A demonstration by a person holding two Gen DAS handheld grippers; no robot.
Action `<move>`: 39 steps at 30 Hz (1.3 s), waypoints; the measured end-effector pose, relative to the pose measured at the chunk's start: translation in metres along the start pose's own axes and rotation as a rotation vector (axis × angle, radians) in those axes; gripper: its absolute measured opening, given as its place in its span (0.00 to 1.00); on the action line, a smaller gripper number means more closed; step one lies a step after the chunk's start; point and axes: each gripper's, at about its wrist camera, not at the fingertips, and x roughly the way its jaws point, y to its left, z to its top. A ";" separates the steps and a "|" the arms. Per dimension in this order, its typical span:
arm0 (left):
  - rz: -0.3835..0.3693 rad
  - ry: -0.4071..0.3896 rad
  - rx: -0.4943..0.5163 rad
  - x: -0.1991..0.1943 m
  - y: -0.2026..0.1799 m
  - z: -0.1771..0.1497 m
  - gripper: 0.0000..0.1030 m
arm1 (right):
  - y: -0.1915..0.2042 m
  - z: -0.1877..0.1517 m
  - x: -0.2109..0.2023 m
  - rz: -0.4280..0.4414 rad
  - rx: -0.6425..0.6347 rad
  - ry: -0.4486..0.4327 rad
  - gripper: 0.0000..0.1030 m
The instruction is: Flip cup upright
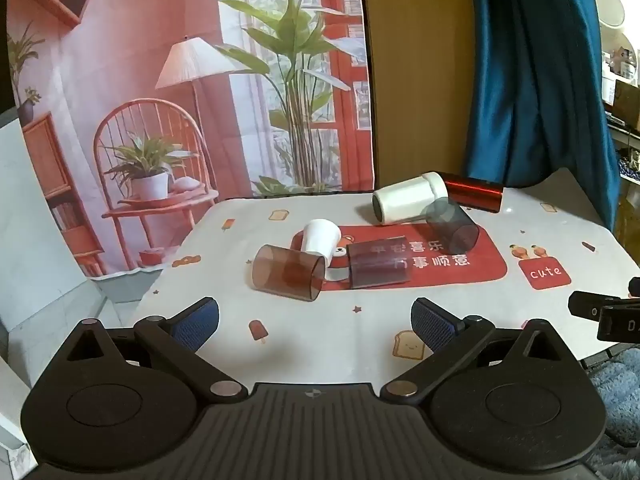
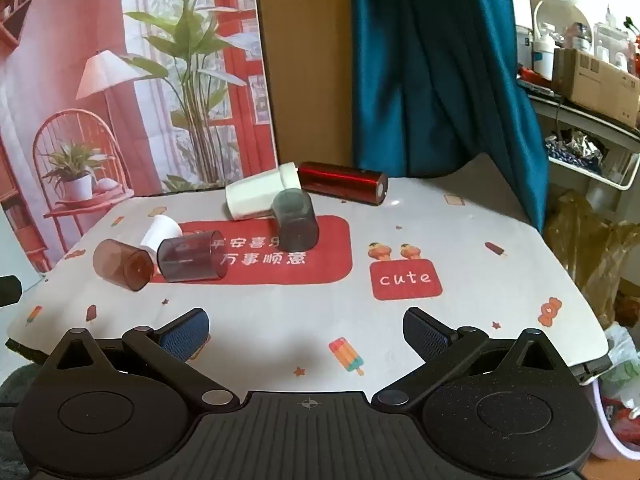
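Both tools, left (image 1: 315,322) and right (image 2: 306,330), gape empty; I'd grab the brown cup (image 1: 288,267) across its wall, then tip it.

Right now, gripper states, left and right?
Left gripper: open, holding nothing, short of the cups.
Right gripper: open, holding nothing, above the tablecloth.

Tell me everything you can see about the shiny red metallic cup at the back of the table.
The shiny red metallic cup is a smooth, glossy cylinder that looks like metal or foil, with bright streaks of reflected light along its side. It lies on its side at the far edge of the patterned tablecloth, in front of the blue curtain. One end faces right and looks pale. Its other end meets the narrow end of the large white tipped-over cup; actual contact is unclear.
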 end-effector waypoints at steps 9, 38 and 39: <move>-0.005 0.058 -0.033 0.010 0.010 0.002 1.00 | 0.000 -0.003 0.005 -0.006 -0.005 0.012 1.00; -0.014 0.115 -0.064 0.022 0.010 0.001 1.00 | -0.002 -0.001 0.009 -0.006 0.017 0.059 1.00; -0.014 0.115 -0.064 0.022 0.011 0.001 1.00 | -0.002 -0.001 0.009 -0.007 0.016 0.059 1.00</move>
